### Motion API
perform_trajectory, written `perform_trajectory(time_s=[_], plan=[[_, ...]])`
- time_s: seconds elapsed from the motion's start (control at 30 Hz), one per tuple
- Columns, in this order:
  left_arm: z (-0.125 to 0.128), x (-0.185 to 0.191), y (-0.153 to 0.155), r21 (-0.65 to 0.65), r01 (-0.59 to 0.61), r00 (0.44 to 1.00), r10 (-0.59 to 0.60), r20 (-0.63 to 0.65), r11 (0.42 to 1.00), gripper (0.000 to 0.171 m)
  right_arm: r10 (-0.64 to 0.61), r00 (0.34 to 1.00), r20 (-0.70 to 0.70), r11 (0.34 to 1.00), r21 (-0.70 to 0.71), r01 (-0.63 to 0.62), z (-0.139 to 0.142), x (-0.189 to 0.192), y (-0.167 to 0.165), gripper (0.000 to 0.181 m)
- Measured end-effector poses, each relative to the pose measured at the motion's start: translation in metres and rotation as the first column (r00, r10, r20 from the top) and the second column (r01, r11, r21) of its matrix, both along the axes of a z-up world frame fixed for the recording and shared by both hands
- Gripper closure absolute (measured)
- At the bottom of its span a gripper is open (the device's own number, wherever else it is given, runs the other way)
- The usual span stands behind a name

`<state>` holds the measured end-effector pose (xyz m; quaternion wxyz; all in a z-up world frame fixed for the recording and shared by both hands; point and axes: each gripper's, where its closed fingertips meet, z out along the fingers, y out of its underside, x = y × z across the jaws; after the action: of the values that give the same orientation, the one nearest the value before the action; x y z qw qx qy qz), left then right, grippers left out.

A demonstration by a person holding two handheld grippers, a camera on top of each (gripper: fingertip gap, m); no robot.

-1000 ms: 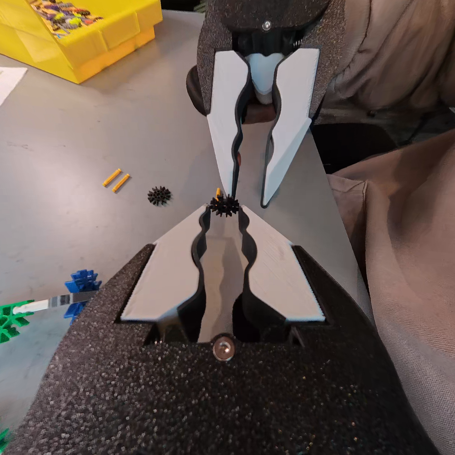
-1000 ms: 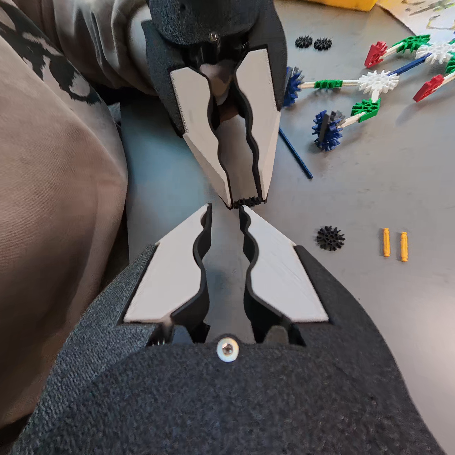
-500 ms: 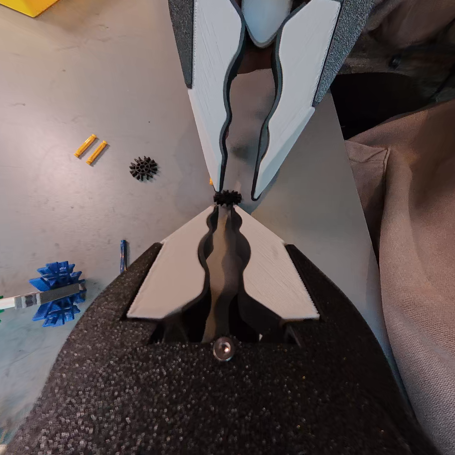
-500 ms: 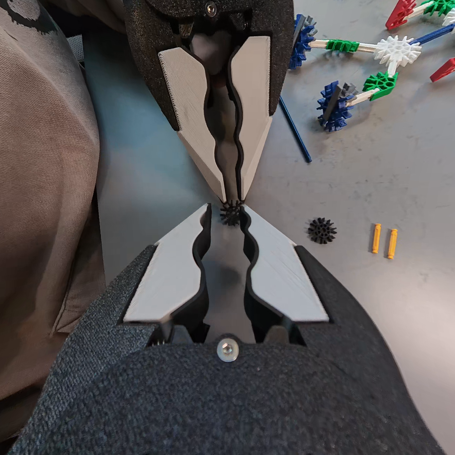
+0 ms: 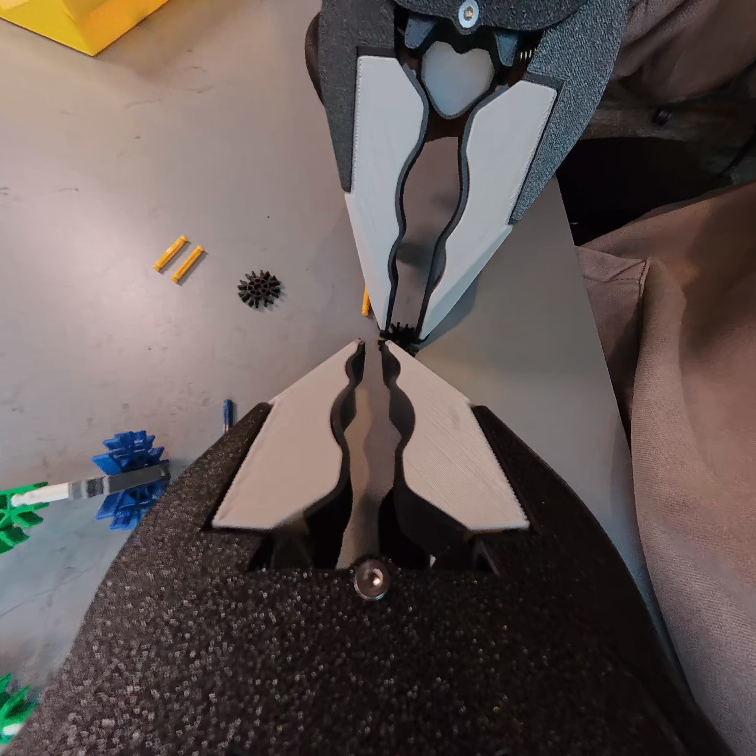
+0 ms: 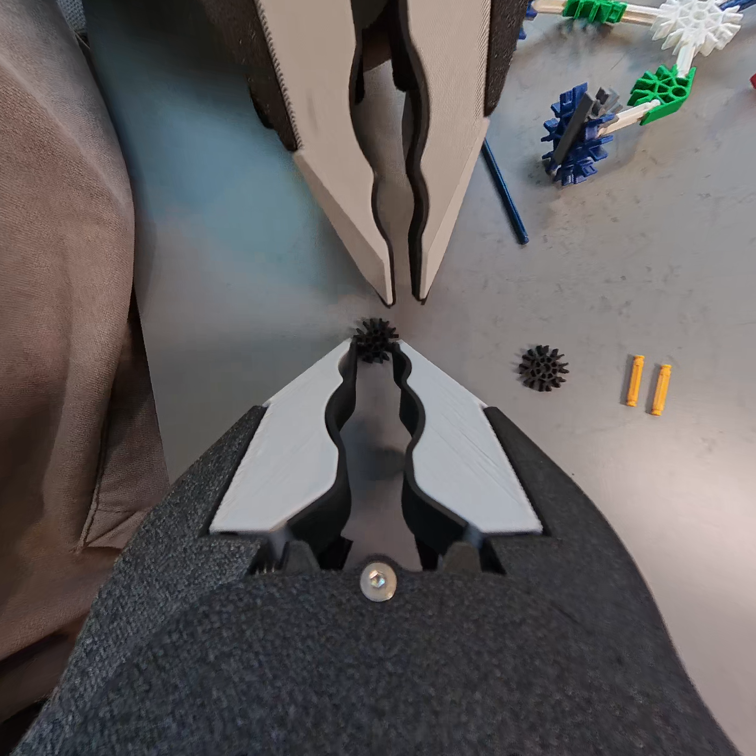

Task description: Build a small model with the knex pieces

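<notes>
My right gripper is shut on a small black spiked connector and holds it just above the grey table. My left gripper faces it tip to tip, a short way back from the connector. Its jaws stand a narrow gap apart with nothing between them. In the left wrist view my left gripper is at the bottom. The right gripper comes in from the top with the connector in its tips.
A second black connector and two short yellow rods lie on the table to the right. A thin blue rod, a blue connector and a green-and-white assembly lie beyond. A yellow bin is far left. A person's brown clothing is at the table edge. My two grippers' fingertips are within a few centimetres of each other. Between my left fingertips and the thin blue rod there is roughly 8 cm.
The left gripper held the black connector; the right gripper closed on it. The left has let go and drawn back a little. The right now holds it.
</notes>
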<state>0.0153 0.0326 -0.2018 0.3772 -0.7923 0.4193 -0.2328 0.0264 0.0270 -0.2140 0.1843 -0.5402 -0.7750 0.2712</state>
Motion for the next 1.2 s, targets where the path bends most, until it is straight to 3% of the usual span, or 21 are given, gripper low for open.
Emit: perform_trajectory(time_s=[0.13, 0.33, 0.5, 0.63, 0.77, 0.87, 1.07, 1.2], plan=[[0.012, -0.018, 0.006, 0.029, -0.041, 0.999, 0.041, 0.023, 0.999, 0.163, -0.006, 1.000, 0.001, 1.000, 0.010, 0.006, 0.002, -0.002, 0.000, 0.154], [0.011, -0.024, 0.004, -0.018, -0.025, 0.998, 0.026, 0.053, 1.000, 0.159, 0.001, 0.999, 0.046, 1.000, -0.008, -0.001, -0.005, -0.005, -0.002, 0.160], [0.033, -0.009, -0.011, -0.006, 0.095, 0.971, -0.091, 0.220, 0.995, 0.148, -0.122, 0.981, -0.148, 0.975, -0.205, 0.091, 0.027, -0.021, -0.001, 0.160], [0.067, -0.012, -0.007, 0.101, 0.061, 0.931, -0.093, 0.354, 0.993, 0.145, -0.296, 0.897, -0.328, 0.851, -0.518, 0.092, 0.076, -0.027, 0.003, 0.160], [0.090, -0.013, -0.003, 0.269, -0.018, 0.931, -0.082, 0.356, 0.963, 0.145, -0.485, 0.808, -0.334, 0.616, -0.787, 0.044, 0.103, -0.027, 0.011, 0.160], [0.092, -0.011, 0.001, 0.310, -0.063, 0.942, -0.046, 0.333, 0.949, 0.145, -0.524, 0.794, -0.308, 0.478, -0.878, -0.024, 0.110, -0.028, 0.004, 0.161], [0.092, -0.006, -0.001, 0.344, -0.067, 0.952, -0.043, 0.303, 0.937, 0.151, -0.573, 0.763, -0.298, 0.408, -0.912, -0.049, 0.110, -0.033, 0.003, 0.176], [0.083, -0.005, -0.004, 0.332, -0.030, 0.966, -0.058, 0.252, 0.943, 0.155, -0.534, 0.792, -0.295, 0.498, -0.867, 0.013, 0.099, -0.032, -0.001, 0.175]])
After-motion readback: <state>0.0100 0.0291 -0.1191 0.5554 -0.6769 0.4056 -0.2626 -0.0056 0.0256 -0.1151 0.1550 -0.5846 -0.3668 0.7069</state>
